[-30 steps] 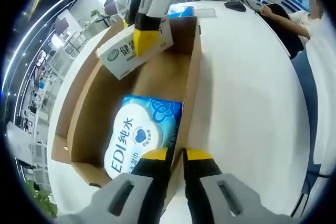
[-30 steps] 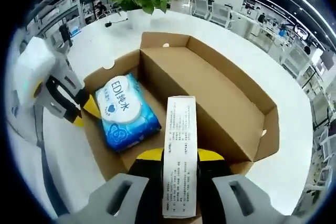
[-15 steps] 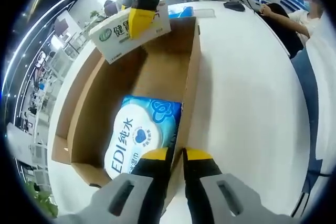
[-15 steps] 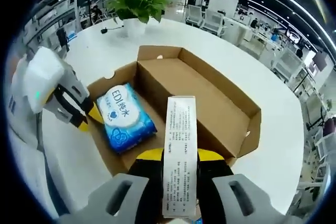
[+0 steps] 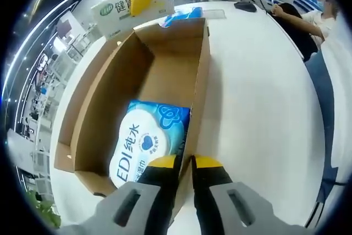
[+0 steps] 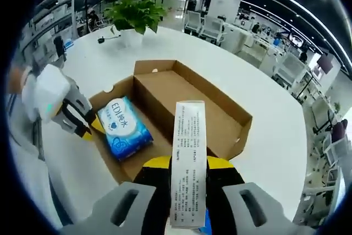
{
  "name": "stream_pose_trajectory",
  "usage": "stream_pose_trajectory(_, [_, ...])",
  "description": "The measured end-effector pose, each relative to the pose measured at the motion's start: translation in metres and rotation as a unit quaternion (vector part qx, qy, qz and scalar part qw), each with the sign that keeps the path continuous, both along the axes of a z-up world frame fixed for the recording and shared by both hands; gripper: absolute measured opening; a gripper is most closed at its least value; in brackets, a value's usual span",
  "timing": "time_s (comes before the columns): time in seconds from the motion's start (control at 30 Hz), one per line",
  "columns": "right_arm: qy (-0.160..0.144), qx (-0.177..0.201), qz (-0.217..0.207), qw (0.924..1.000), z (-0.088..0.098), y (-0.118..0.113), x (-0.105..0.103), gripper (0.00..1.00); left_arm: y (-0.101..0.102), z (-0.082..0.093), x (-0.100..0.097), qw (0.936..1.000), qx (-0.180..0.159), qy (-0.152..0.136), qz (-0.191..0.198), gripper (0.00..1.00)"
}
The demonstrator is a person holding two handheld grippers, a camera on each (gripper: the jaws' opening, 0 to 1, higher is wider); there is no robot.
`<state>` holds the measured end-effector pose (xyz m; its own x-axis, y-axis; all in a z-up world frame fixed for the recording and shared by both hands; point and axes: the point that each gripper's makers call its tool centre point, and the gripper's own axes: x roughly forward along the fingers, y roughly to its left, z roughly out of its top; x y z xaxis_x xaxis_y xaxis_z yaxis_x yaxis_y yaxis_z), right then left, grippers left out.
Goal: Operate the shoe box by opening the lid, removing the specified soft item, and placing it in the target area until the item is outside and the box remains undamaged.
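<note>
Right gripper (image 6: 187,164) of mine pinches a small white carton (image 6: 188,163) end-on between its yellow-tipped jaws, low centre in the right gripper view; the carton's long axis runs straight up the frame. In the left gripper view the same carton (image 5: 133,3) sits at the upper left, above the far end of the box, clear of its walls.

Largest to smallest:

White table (image 5: 258,108): carries everything; a potted plant (image 6: 135,14) stands at the top of the right gripper view.

Shoe box (image 6: 190,108): brown cardboard, open, its lid folded back to one side. Its long axis runs from bottom centre to upper centre of the left gripper view.

Wet wipes pack (image 5: 148,141): blue and white, soft, lying flat at the near end of the box, lower centre in the left gripper view, its length along the box. I take this to be the item to lift out.

Left gripper (image 5: 184,162): jaws pressed close on the box's right-hand wall, at bottom centre, apparently steadying it. The pack lies just left of these jaws, so this hand is much the nearer; my right hand is high and already loaded.
</note>
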<state>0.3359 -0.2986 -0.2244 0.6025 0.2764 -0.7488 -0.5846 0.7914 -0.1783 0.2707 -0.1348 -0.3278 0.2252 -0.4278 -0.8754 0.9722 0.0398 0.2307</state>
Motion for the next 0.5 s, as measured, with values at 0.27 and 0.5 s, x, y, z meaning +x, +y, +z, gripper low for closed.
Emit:
stream_pose_trajectory(0.27, [-0.012,0.008,-0.02,0.9997,0.014,-0.018,-0.005,0.2,0.0,0.001,0.0,1.0,0.001,-0.001,-0.002,0.09])
stream_pose_trajectory(0.5, [-0.023,0.011,-0.057,0.998,0.026,-0.049,-0.013,0.2,0.0,0.0,-0.001,1.0,0.001,-0.001,-0.003,0.09])
